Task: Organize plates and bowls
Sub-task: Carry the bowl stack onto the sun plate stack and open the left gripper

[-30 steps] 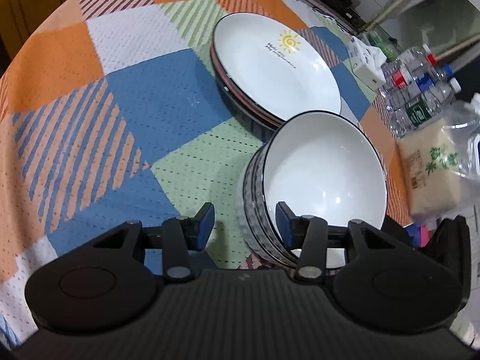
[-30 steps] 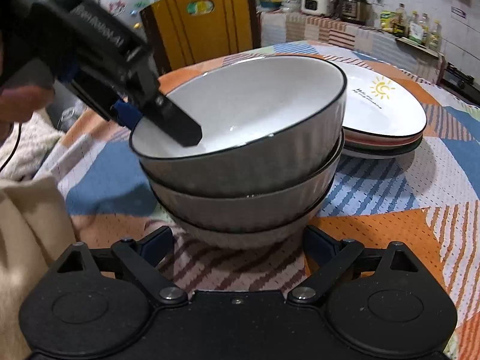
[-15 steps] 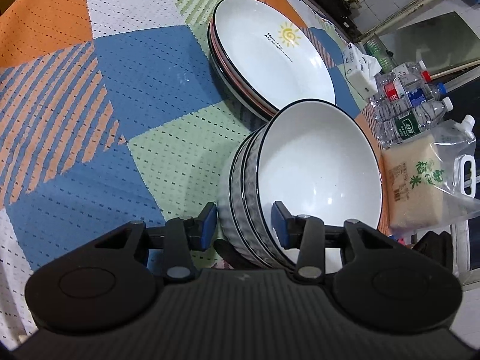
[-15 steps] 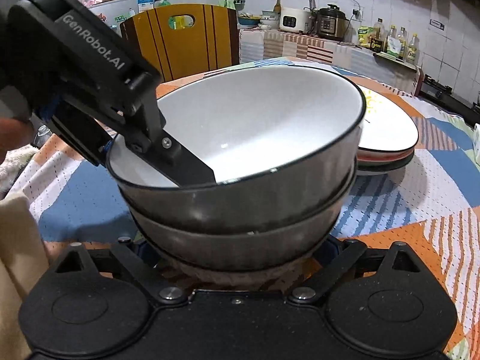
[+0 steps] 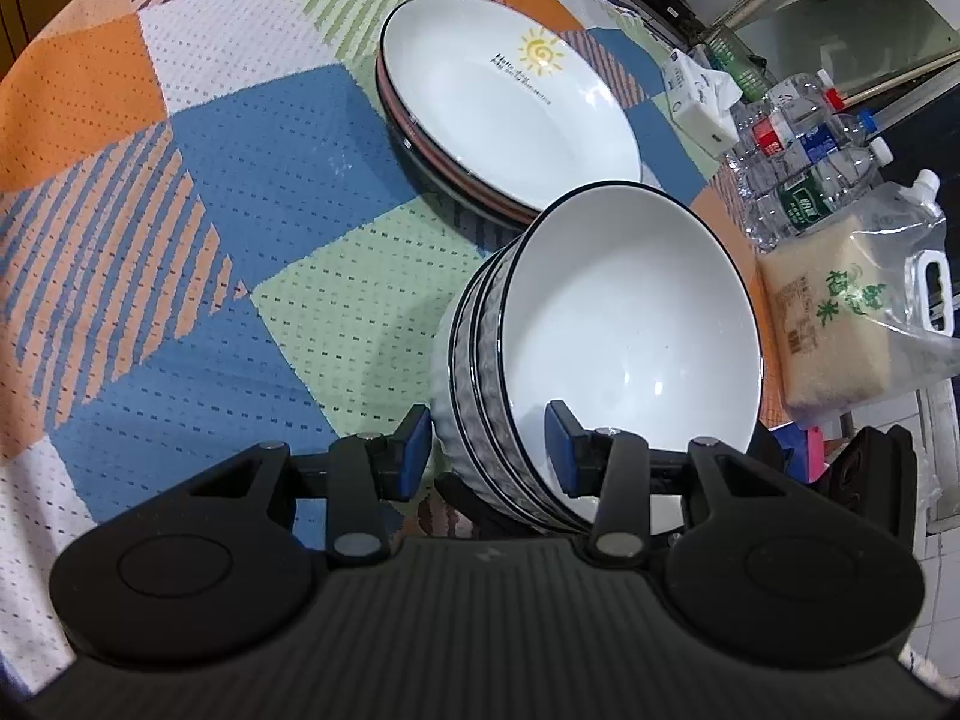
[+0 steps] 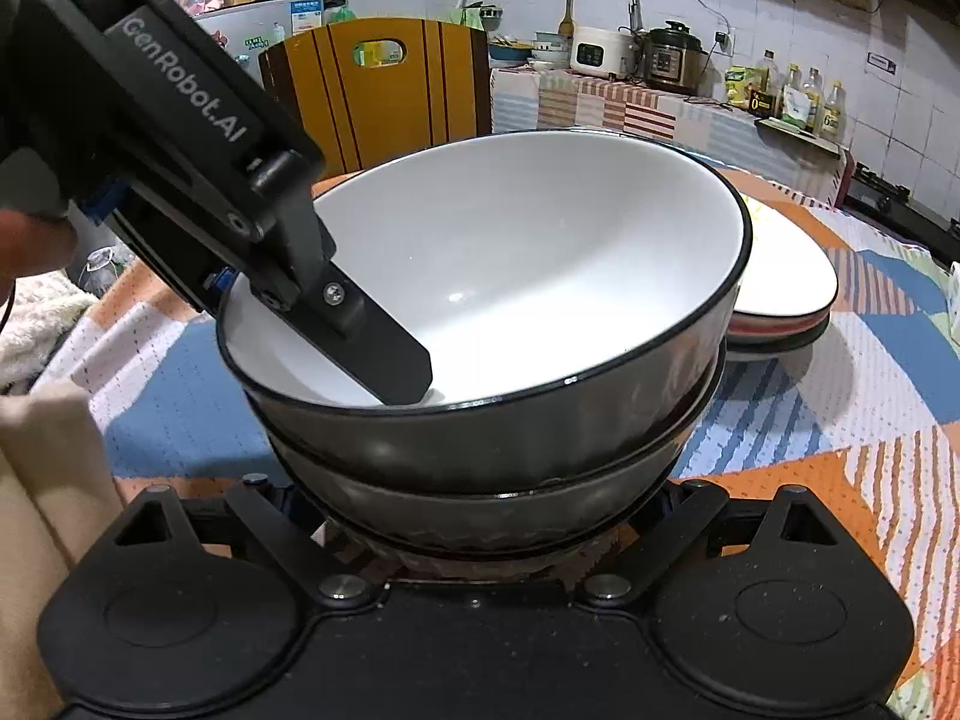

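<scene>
Starting with the bowl stack (image 5: 630, 324): three nested, white inside, dark-rimmed, tipped over to one side rather than sitting flat. Placed just beside the plate pile (image 5: 504, 102), on its near side, close to the edge of the checked worktop (image 5: 240, 138).

Pinched at the rim by the left tongs (image 5: 489, 456), with one pad lying inside the top bowl and the other against the outer wall of the stack, so clamping all three walls together. Flanked low down by the right tongs (image 6: 480, 531), arms spread wide either side of the foot. Cannot tell whether pressing there or merely waiting, with the pads hidden under the stack.

Judging the step: shifting or settling the whole nest of bowls as one unit next to the plate pile, with stacking itself seemingly done. Plates already gathered in one pile, sun-printed one on top.

Next move, probably: levelling the stack and setting it down flat beside the plate pile, clear of it. Calls for a firm pinch while tilted, support from below, and no letting go until the foot sits fully on the cloth. Worth minding rim contact with the plate pile.
</scene>
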`<move>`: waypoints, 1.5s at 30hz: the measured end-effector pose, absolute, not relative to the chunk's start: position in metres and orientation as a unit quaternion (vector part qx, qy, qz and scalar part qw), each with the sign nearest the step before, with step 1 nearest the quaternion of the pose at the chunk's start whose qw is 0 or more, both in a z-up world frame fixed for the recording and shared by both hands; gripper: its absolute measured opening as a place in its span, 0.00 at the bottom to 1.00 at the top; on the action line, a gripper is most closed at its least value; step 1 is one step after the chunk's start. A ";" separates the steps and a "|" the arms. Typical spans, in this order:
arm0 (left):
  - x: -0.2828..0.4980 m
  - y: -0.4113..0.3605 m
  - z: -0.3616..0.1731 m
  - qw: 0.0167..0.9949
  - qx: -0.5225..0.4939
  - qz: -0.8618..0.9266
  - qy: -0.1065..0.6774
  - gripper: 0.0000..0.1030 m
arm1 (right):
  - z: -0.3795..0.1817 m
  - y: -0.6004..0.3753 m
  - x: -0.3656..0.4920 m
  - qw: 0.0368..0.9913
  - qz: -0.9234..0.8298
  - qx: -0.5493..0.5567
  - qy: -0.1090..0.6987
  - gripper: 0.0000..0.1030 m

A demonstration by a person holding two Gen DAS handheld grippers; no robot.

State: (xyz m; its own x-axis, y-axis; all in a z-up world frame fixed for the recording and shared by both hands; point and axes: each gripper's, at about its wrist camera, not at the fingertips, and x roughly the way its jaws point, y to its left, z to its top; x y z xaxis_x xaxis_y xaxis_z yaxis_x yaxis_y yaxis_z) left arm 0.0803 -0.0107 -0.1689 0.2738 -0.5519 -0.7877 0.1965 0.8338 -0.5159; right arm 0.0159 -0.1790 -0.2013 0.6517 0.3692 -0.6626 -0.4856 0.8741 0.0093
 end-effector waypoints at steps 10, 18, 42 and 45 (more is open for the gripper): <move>0.085 -0.004 -0.124 0.794 -0.145 -0.257 0.531 0.38 | -0.165 -0.174 0.021 0.914 0.231 -0.092 0.320 0.93; 0.108 -0.011 -0.094 0.809 -0.131 -0.253 0.514 0.38 | -0.146 -0.176 0.042 0.917 0.233 -0.101 0.307 0.93; 0.230 -0.054 -0.116 0.819 -0.097 -0.262 0.502 0.38 | -0.162 -0.198 0.147 0.924 0.178 -0.103 0.322 0.93; 0.238 -0.061 -0.125 0.820 -0.092 -0.257 0.503 0.38 | -0.169 -0.202 0.155 0.923 0.167 -0.081 0.337 0.93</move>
